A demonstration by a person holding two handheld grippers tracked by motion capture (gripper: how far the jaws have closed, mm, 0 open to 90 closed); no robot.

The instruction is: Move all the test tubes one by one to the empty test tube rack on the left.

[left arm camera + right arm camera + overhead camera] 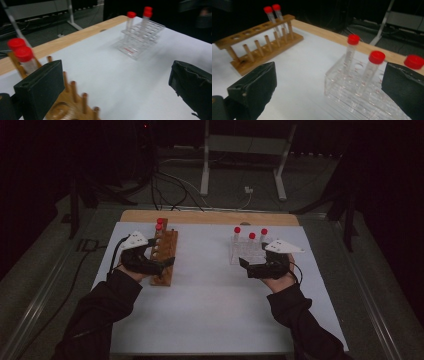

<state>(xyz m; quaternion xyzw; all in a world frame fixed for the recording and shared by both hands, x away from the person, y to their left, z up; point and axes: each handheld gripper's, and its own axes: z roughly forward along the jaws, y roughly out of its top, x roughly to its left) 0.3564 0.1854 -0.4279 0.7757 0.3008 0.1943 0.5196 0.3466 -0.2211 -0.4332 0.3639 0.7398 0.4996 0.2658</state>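
- Both black-sleeved forearms reached over the white bench [210,310].
- Left hand-held gripper [167,263] stood wide and empty beside the wooden rack [165,255], which held 2 red-capped tubes [159,224].
- Right hand-held gripper [245,265] stood wide and empty, near the clear rack [246,251] with 3 tubes.

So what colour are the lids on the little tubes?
Red. The caps show best in the right gripper view, on tubes standing in the clear rack.
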